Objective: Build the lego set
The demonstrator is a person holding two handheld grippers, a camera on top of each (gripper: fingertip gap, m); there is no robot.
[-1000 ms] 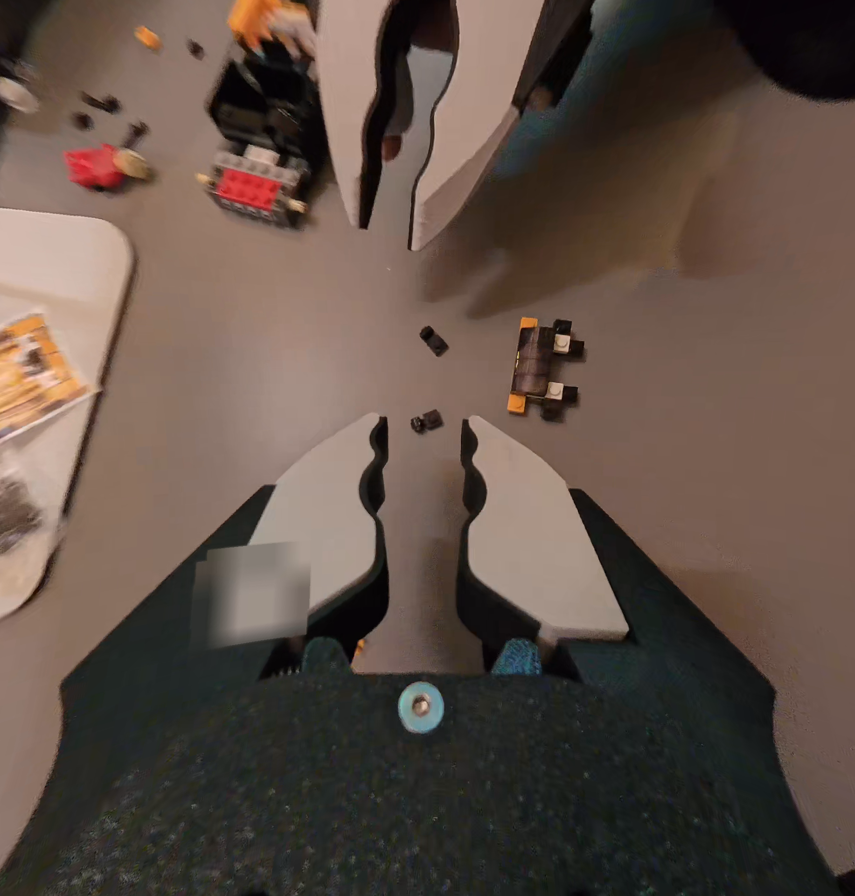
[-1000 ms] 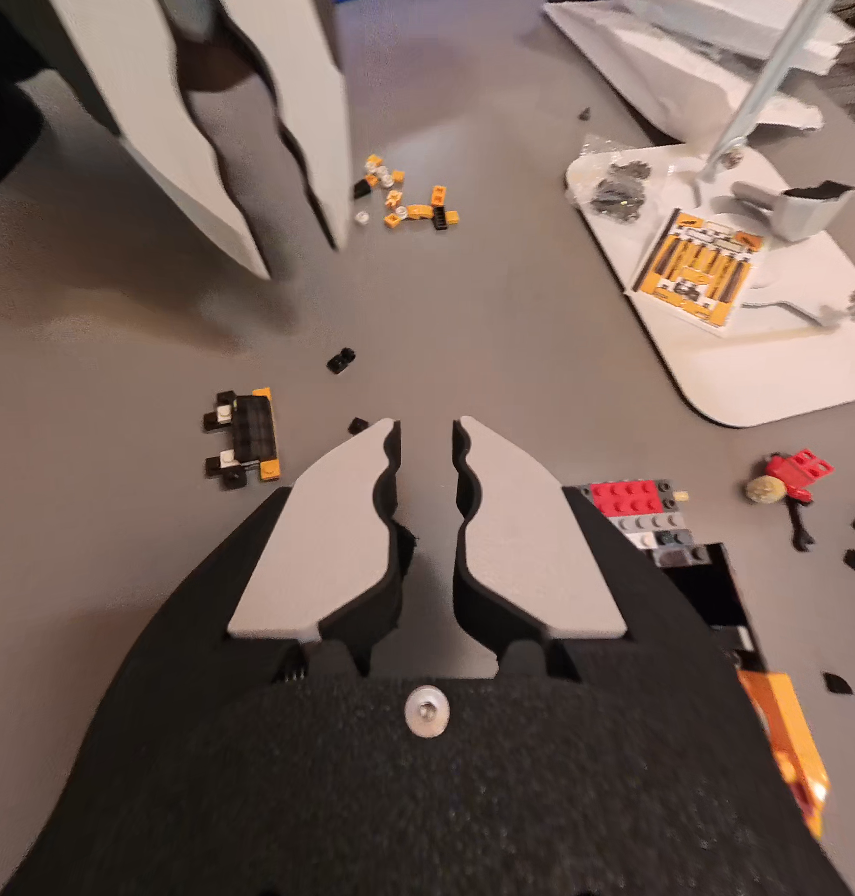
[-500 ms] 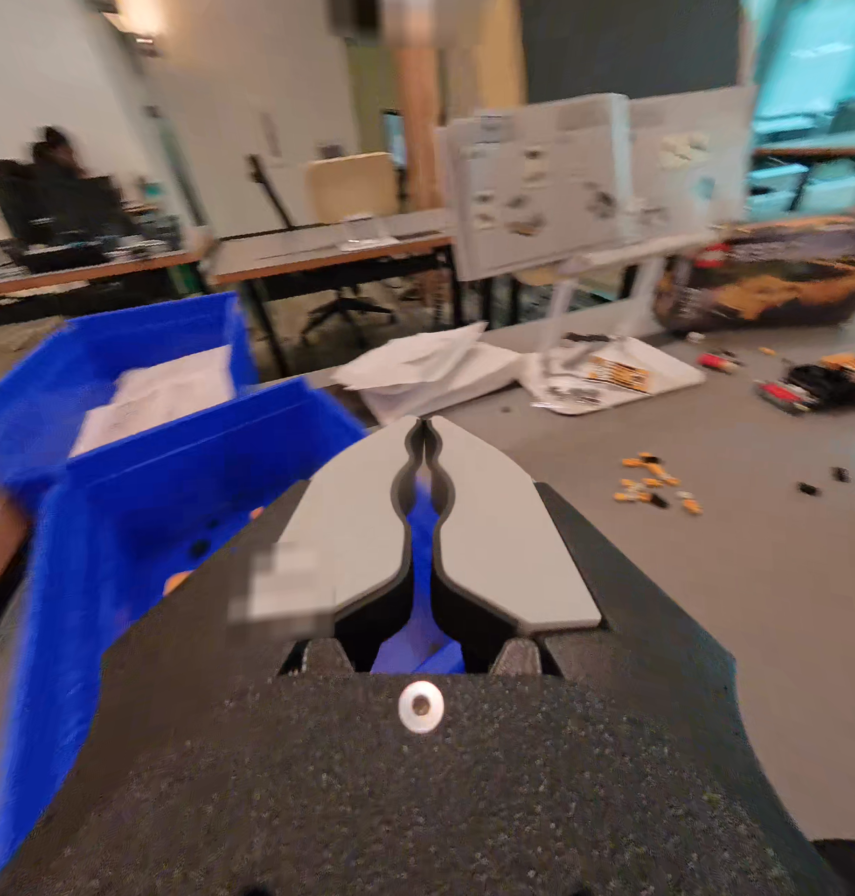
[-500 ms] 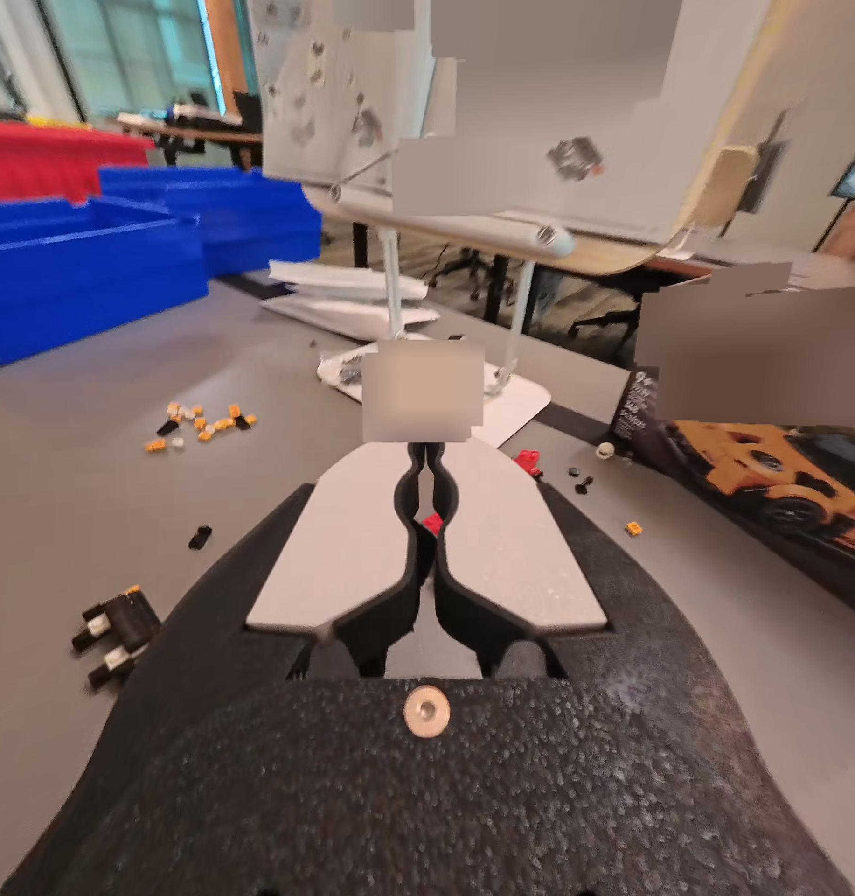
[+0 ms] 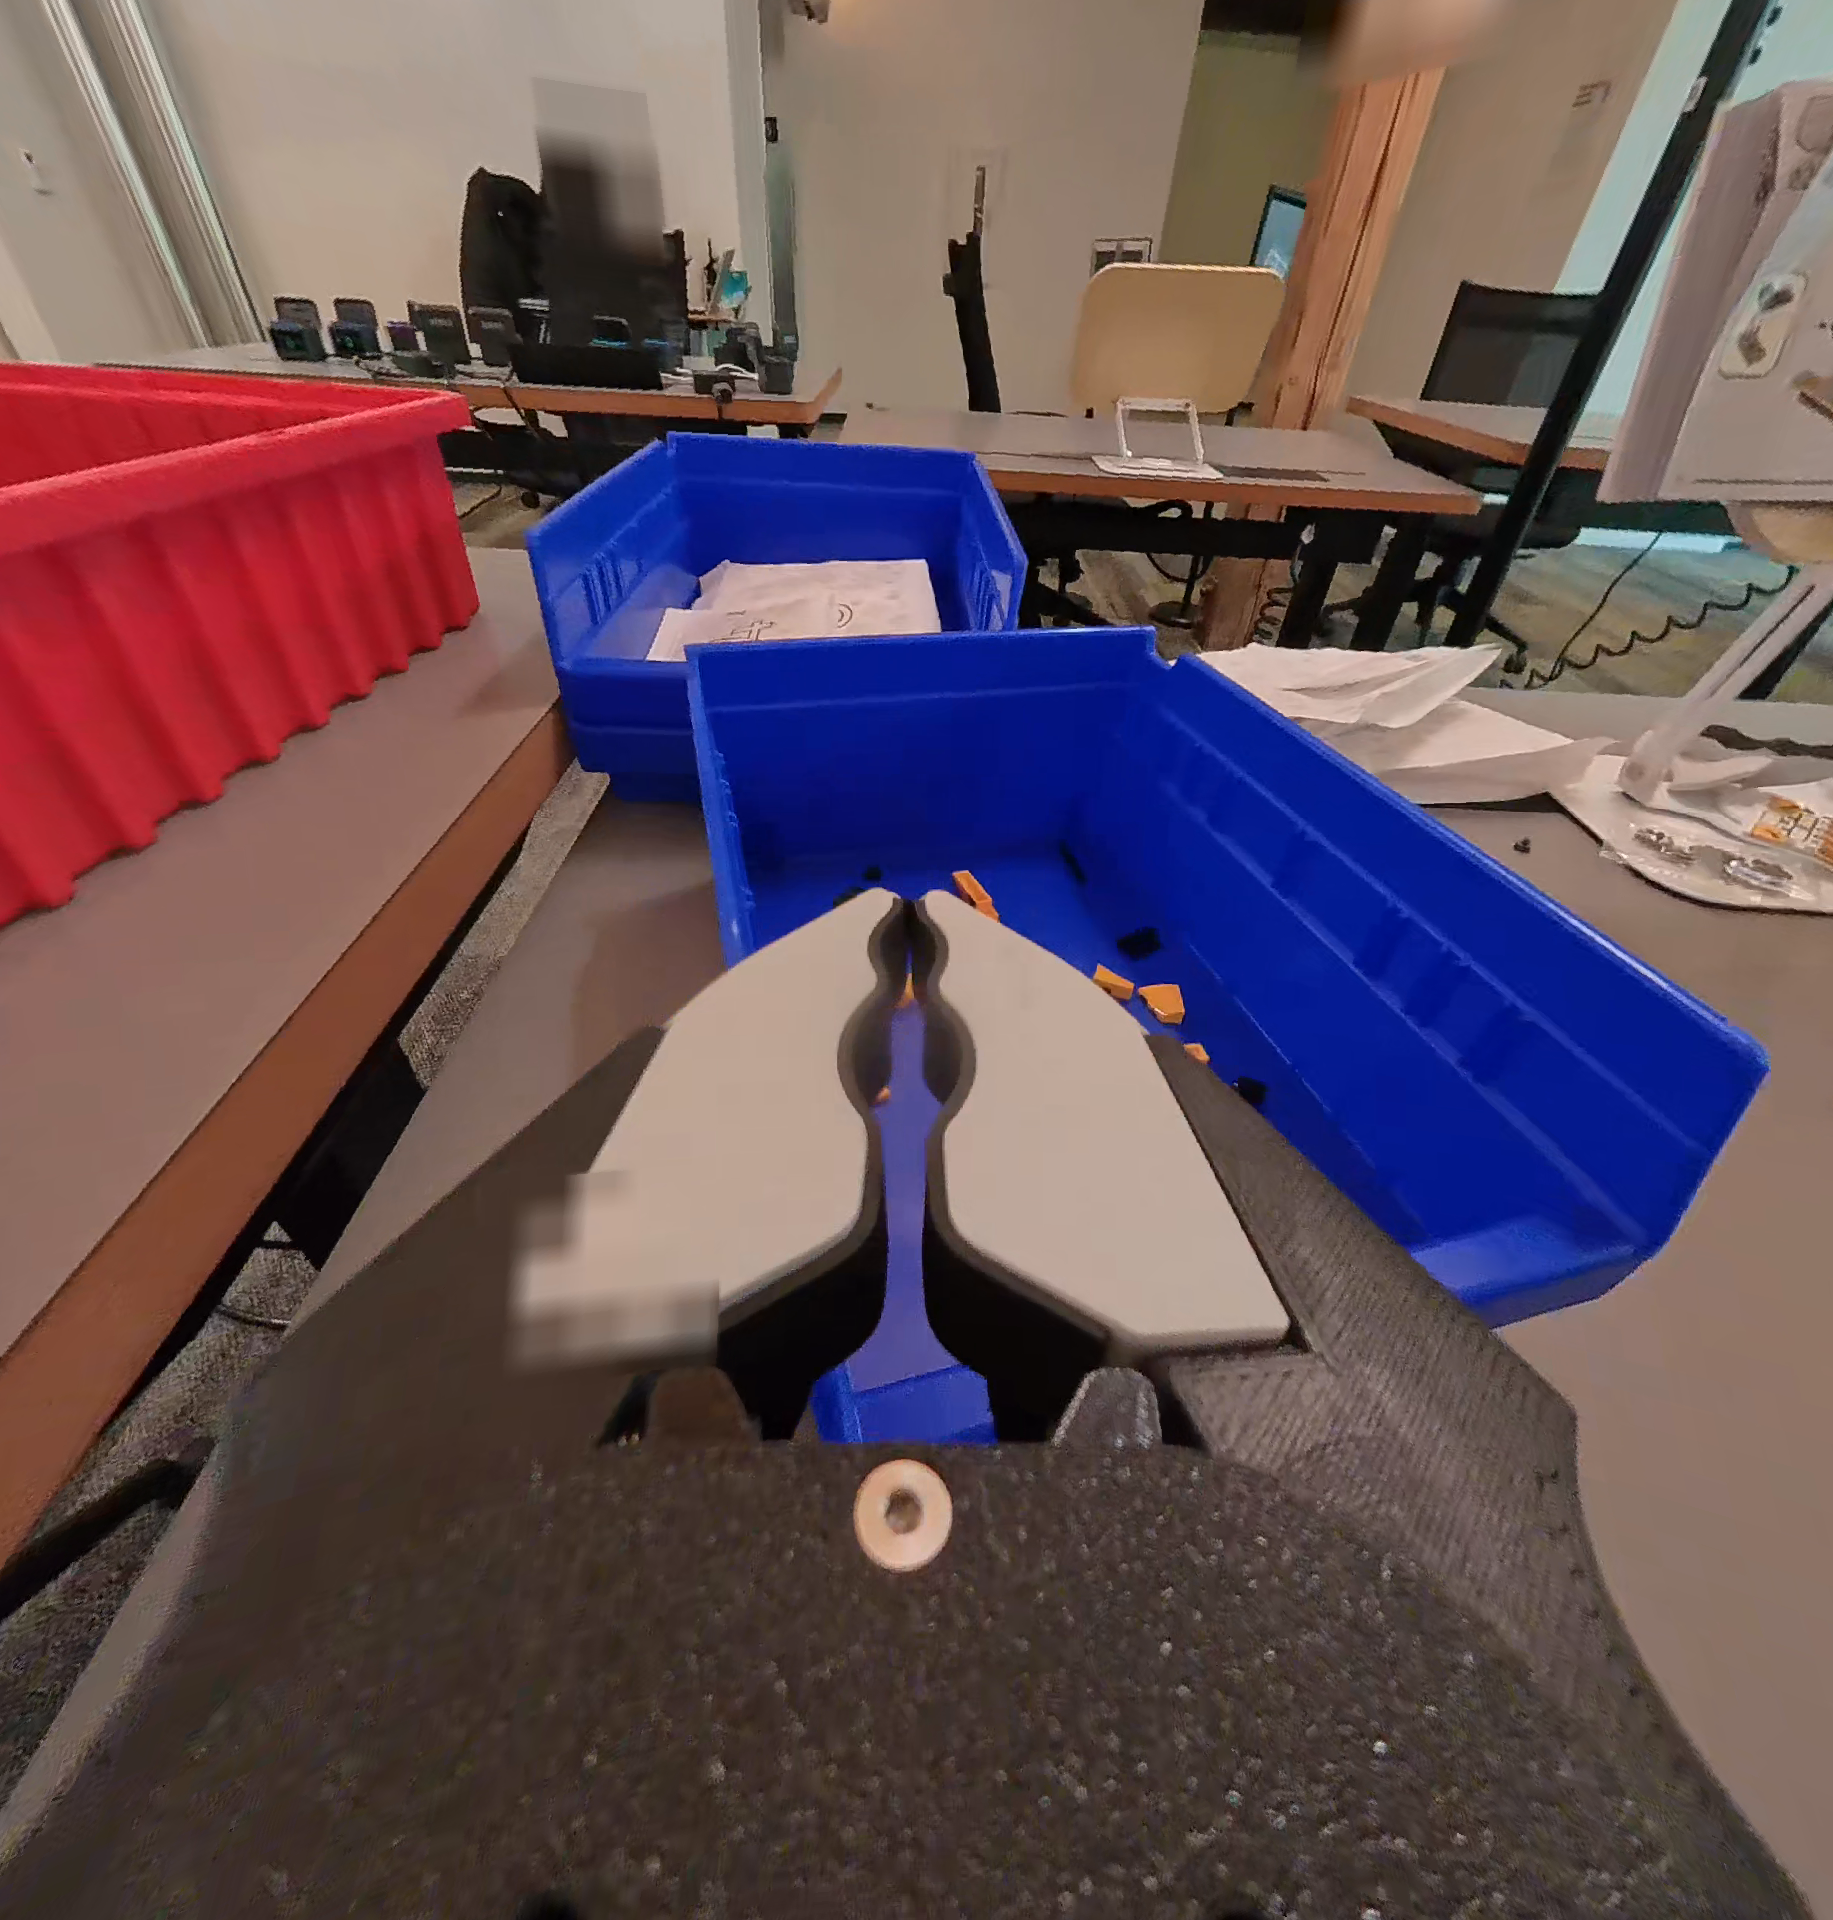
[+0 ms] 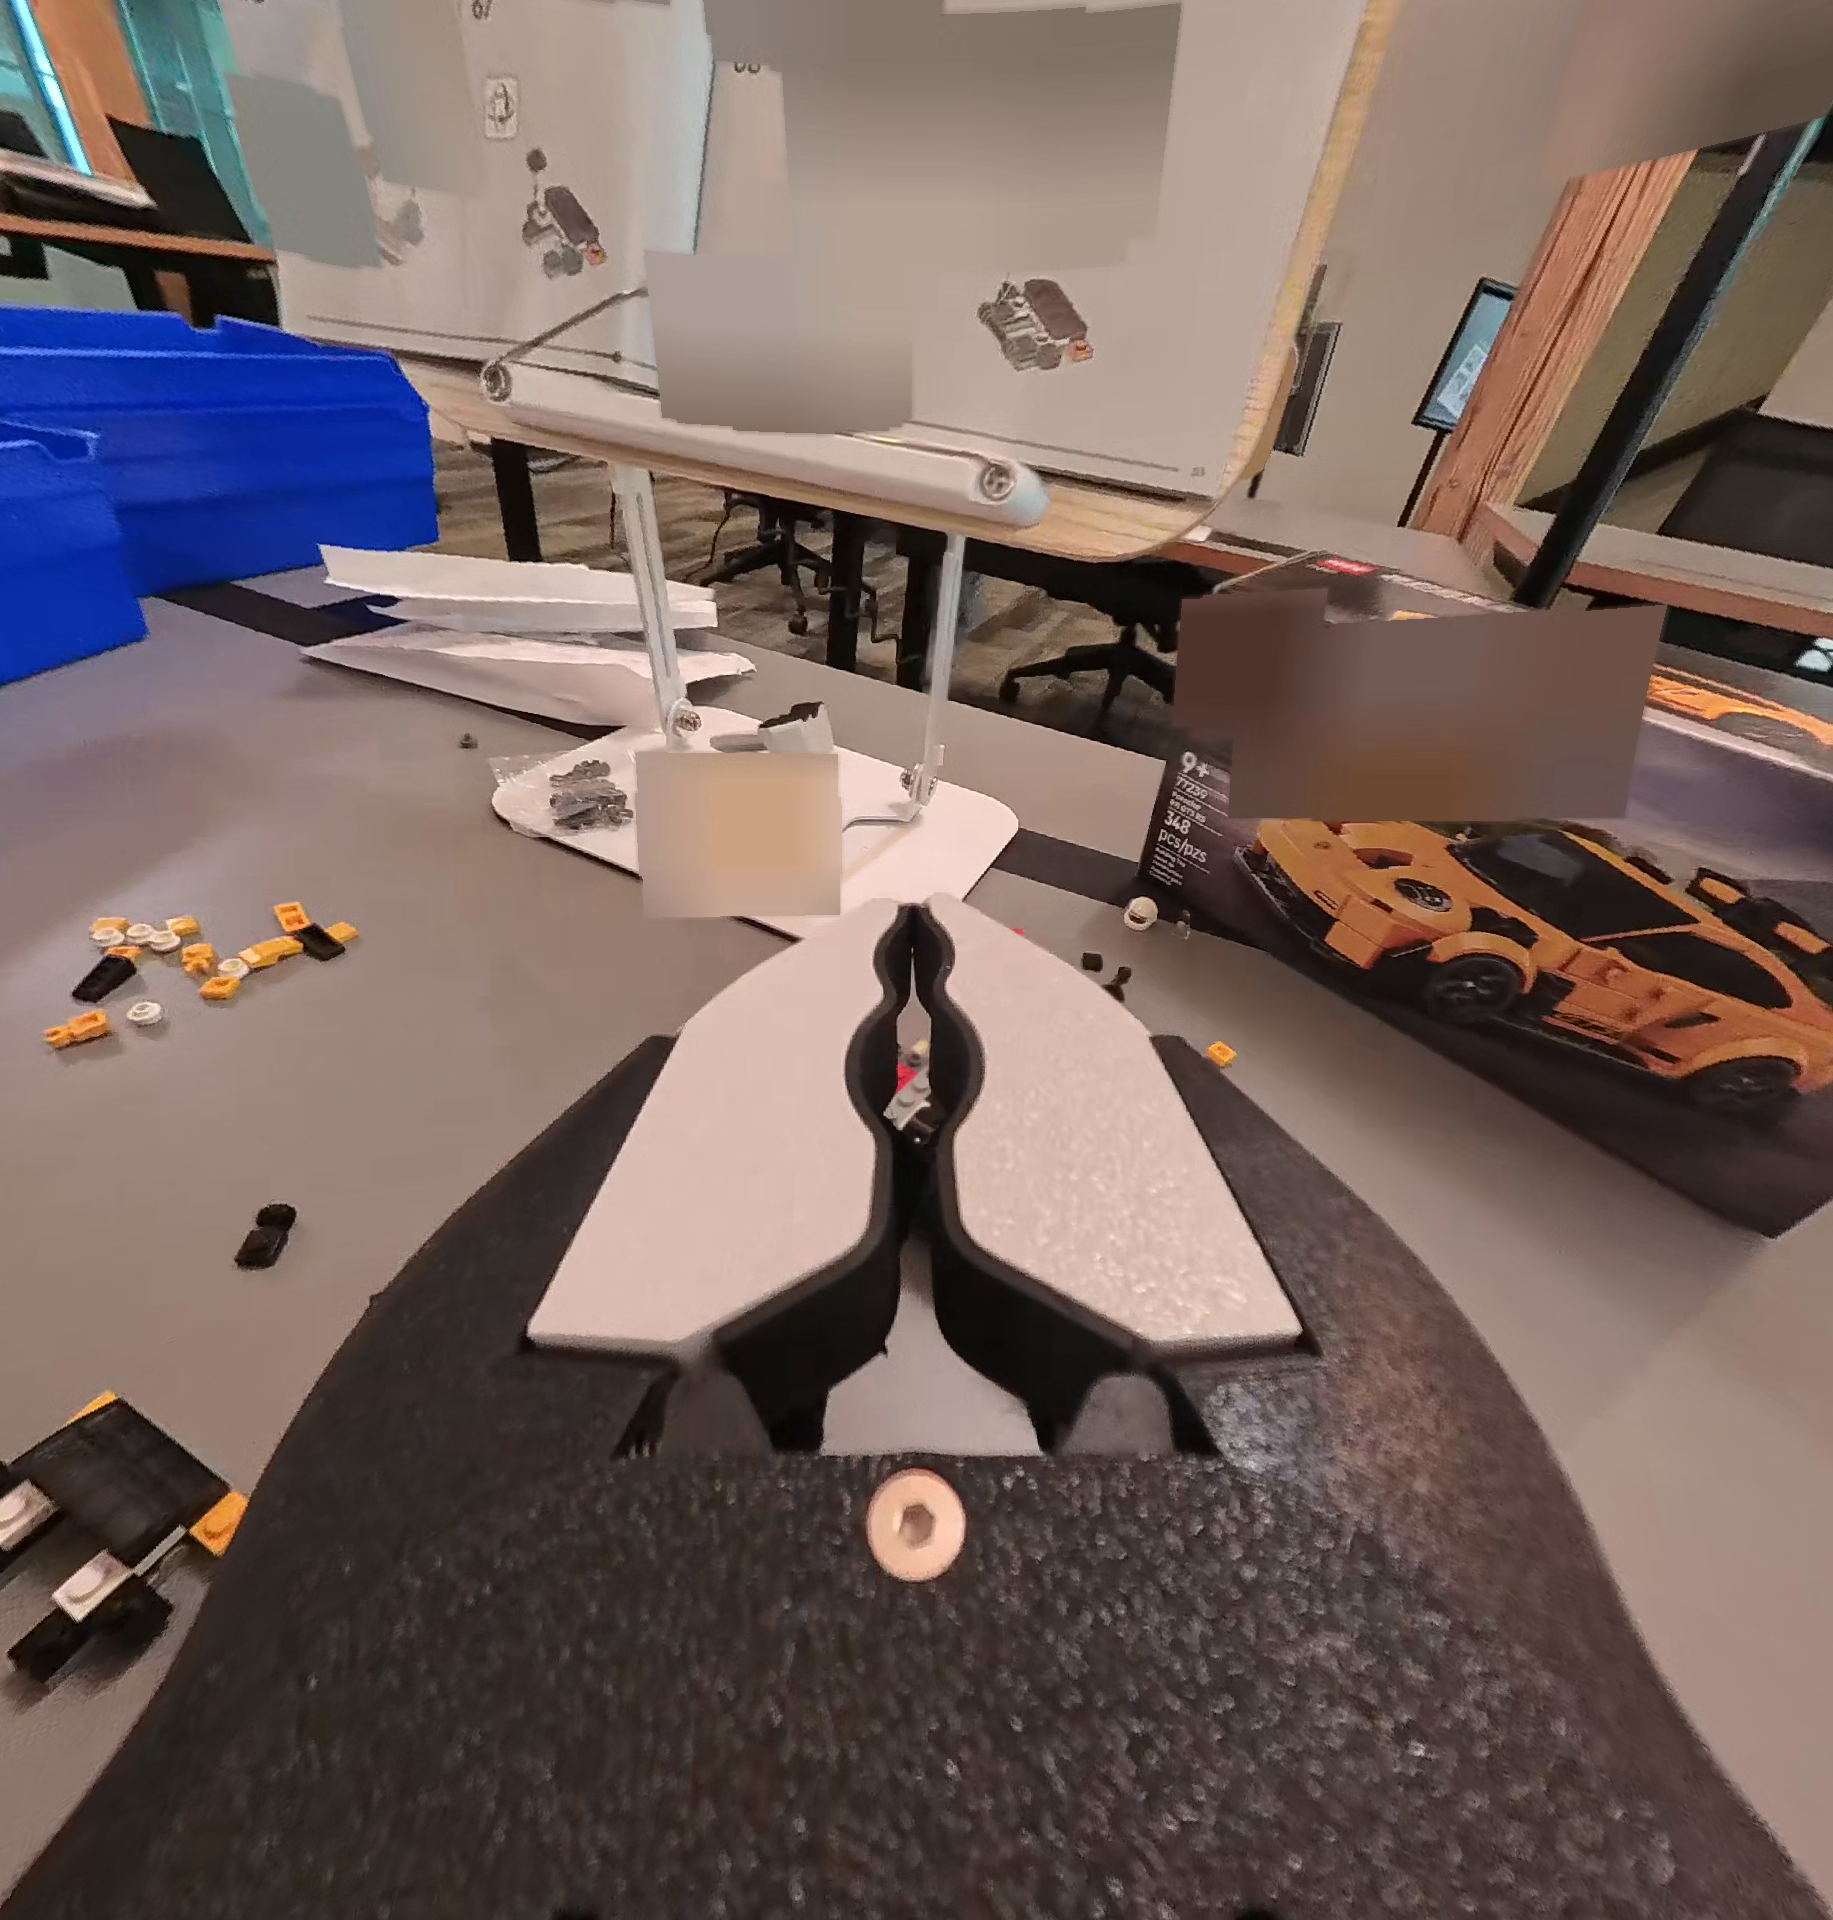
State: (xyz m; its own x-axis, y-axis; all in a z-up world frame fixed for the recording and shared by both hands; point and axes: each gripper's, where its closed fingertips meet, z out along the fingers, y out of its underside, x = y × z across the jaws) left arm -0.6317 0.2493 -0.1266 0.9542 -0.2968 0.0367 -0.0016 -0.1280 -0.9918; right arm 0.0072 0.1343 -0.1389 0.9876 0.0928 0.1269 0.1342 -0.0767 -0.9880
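My left gripper [image 5: 907,916] is shut and empty, and points level at an open blue bin [image 5: 1463,997] that holds loose orange and black bricks [image 5: 1140,995]. My right gripper [image 6: 912,914] is shut, low over the grey table. Red and grey brick parts [image 6: 917,1091] show through the gap behind its fingertips; I cannot tell if they touch the fingers. A small black and orange sub-assembly [image 6: 91,1517] lies at the lower left of the right wrist view. Scattered orange, white and black bricks [image 6: 195,956] lie farther left, and one small black piece [image 6: 266,1234] is nearer.
A set box with an orange car [image 6: 1514,935] stands at the right. An instruction board on a white stand [image 6: 943,821] and a parts bag [image 6: 585,800] are ahead. White paper bags [image 6: 517,623], a second blue bin [image 5: 787,499] and a red bin [image 5: 164,582] stand at the left. To the small black piece [image 6: 266,1234]: right tips about 20 cm, left tips about 50 cm.
Both grippers were open and pointed down at the table, tips facing each other. Both have since shut and tilted up to level. The left one swung toward the blue bin.
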